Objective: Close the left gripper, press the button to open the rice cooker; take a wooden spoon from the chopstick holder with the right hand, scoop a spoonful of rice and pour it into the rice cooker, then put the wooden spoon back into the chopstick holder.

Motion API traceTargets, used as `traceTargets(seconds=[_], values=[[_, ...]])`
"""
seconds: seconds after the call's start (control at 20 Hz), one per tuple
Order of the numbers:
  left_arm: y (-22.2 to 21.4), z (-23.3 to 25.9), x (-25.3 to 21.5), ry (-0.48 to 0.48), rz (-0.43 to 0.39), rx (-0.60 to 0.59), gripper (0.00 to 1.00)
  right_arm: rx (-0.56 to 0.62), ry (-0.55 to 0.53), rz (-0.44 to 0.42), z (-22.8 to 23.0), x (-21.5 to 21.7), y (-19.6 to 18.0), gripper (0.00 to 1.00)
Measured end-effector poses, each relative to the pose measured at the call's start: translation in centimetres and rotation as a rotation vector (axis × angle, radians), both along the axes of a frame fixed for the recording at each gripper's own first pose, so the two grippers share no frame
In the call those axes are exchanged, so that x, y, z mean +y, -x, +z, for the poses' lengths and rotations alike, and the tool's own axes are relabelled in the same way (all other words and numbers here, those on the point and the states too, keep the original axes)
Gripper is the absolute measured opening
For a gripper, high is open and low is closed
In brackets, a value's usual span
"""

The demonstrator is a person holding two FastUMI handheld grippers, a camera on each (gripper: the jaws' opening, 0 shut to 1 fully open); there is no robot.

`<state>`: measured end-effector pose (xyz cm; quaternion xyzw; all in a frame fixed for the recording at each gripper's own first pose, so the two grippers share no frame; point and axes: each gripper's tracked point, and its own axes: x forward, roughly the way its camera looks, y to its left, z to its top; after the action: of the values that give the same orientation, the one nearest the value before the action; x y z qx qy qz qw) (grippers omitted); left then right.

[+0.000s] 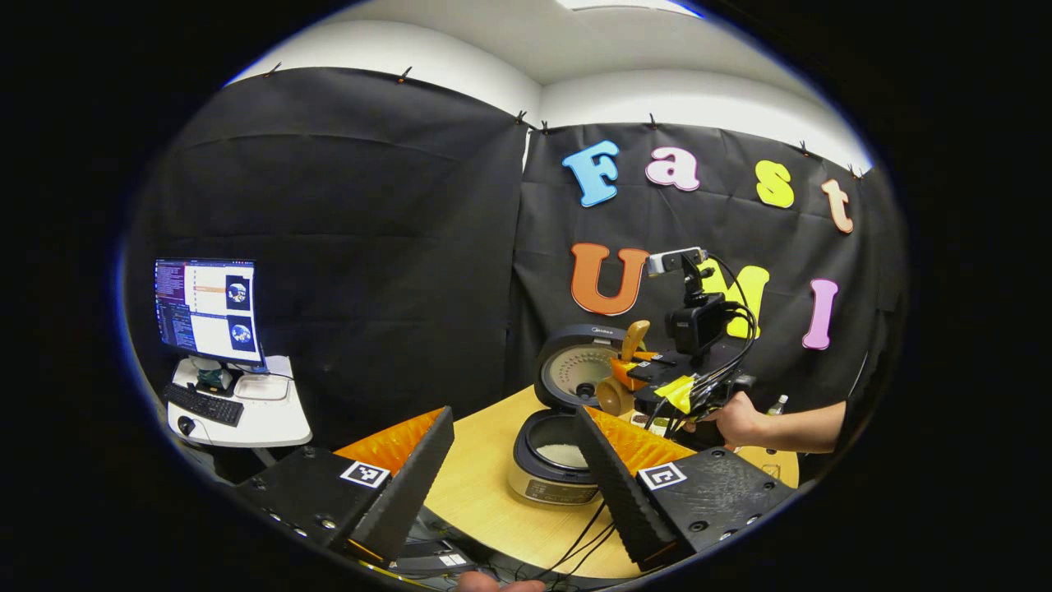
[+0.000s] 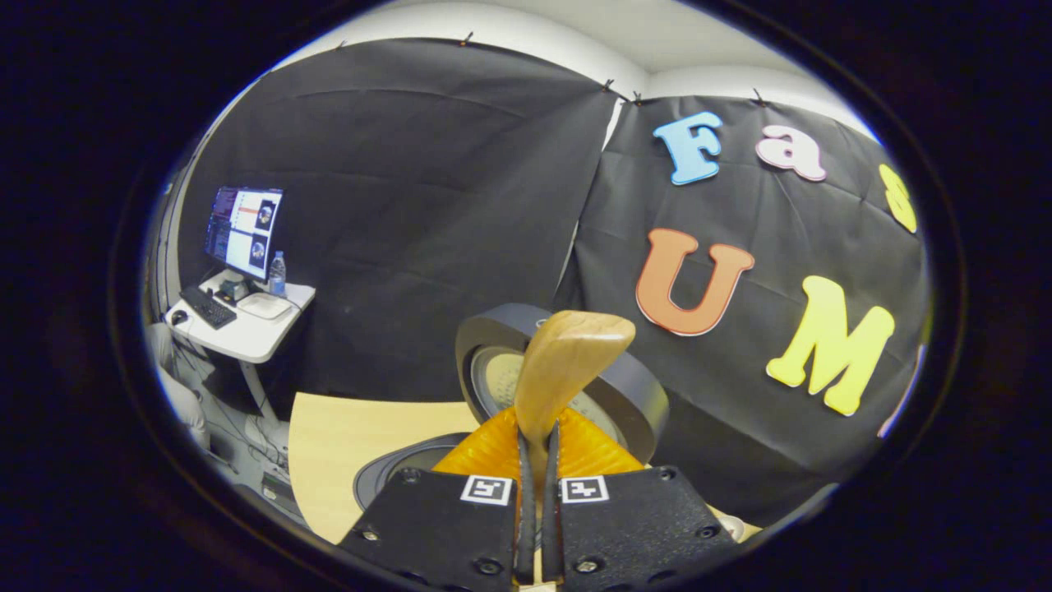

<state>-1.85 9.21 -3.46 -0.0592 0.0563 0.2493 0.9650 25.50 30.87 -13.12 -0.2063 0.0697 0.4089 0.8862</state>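
On the pale wooden bench [image 1: 485, 485] the left gripper [image 1: 514, 423] hangs with ridged fingers spread wide before the round rice cooker [image 1: 552, 460], lid up, white rice inside. Further right, the right gripper [image 2: 536, 460] pinches the smooth wooden spoon [image 2: 567, 362] upright.

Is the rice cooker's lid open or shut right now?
Open: the rice cooker has its lid tipped back upright, and the inner pot shows.
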Motion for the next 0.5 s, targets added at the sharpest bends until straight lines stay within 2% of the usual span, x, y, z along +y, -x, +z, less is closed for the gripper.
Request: traceTargets(seconds=[0.1,0.3,0.5], values=[[-0.2,0.1,-0.1,-0.001,-0.01,-0.001,0.95,0.077,-0.077,-0.032,0.9,-0.6,0.4,0.08],[-0.9,0.5,-0.4,-0.006,-0.05,-0.011,0.94,0.313,-0.255,-0.107,2.7,-2.7,1.1,0.08],[-2.3,0.5,-1.8,-0.015,-0.127,-0.013,0.95,0.451,-0.367,-0.179,4.7,-5.9,1.4,0.08]])
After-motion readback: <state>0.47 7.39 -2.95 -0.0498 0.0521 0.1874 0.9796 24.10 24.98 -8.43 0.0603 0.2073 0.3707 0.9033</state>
